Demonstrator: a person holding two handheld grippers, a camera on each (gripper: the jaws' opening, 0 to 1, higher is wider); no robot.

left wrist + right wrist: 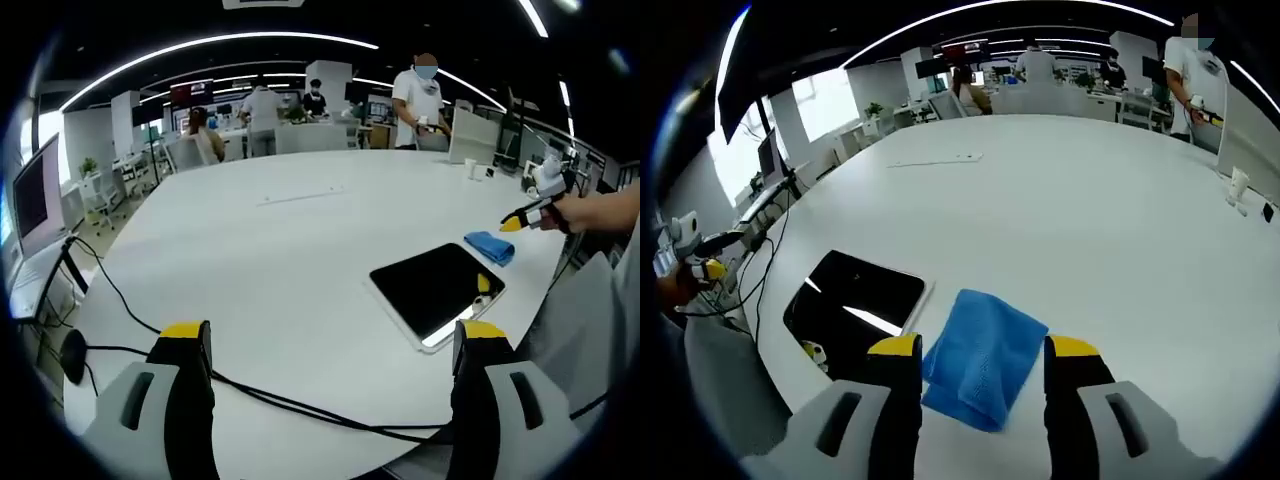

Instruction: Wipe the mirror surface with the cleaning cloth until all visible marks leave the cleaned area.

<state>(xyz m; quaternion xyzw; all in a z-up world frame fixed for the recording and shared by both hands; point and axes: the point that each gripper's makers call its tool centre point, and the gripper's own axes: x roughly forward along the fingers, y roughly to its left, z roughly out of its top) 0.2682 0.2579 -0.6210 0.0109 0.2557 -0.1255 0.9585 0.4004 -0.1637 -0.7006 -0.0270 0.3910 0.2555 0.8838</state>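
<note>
Cable crosses table near mirror, cloth.

glossy dark mirror, soft blue woven cloth, smooth matt white table

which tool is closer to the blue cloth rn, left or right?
Right. The right tool hangs just over the blue cloth, jaws open to either side of it. The left tool sits back on the mirror's far side from the cloth, jaws open.
</note>
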